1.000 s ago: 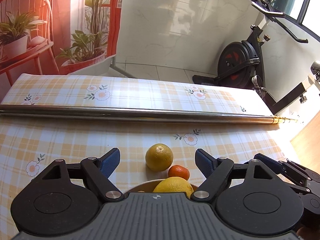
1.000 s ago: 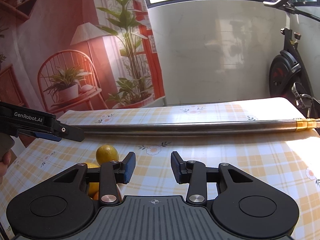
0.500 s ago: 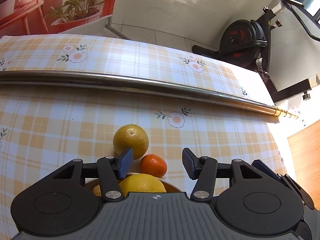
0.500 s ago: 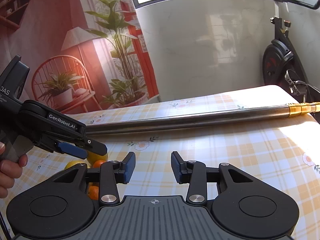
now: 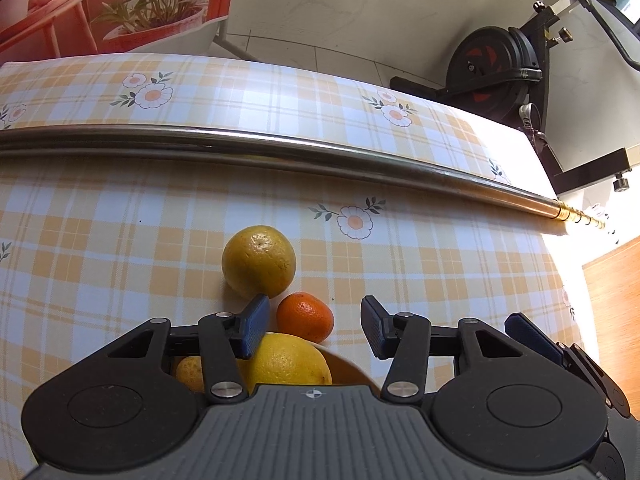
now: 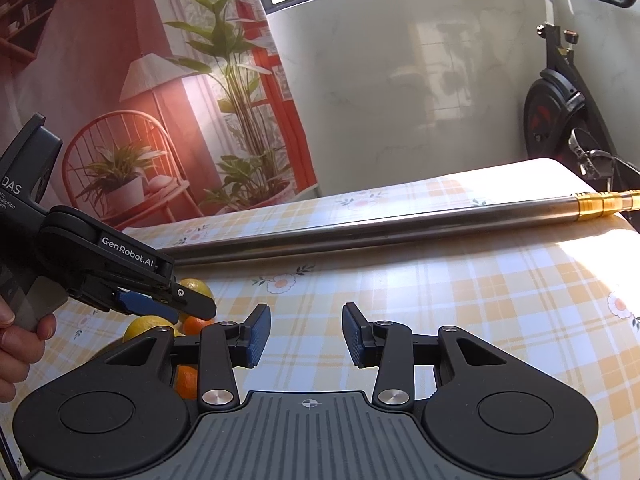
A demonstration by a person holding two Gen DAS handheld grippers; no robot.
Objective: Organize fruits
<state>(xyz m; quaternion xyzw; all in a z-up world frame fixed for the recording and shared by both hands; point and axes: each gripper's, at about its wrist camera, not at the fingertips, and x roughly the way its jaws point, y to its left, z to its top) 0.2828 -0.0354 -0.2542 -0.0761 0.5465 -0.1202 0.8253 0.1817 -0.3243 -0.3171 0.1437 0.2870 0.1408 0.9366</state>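
**Fruit and fixtures, counted**

Four fruits show in the left wrist view. Two lie on the tablecloth: one large yellow-green orange [image 5: 259, 262] and one small tangerine [image 5: 305, 317]. Two more sit in the single bowl [image 5: 347, 369]: one big yellow citrus [image 5: 289, 362] and one smaller yellow fruit [image 5: 189, 372], mostly hidden behind the gripper. One metal pole [image 5: 280, 152] crosses the table. One exercise bike [image 5: 500, 68] stands beyond it. The right wrist view adds a further orange fruit [image 6: 186, 381] low beside its gripper, kind unclear.
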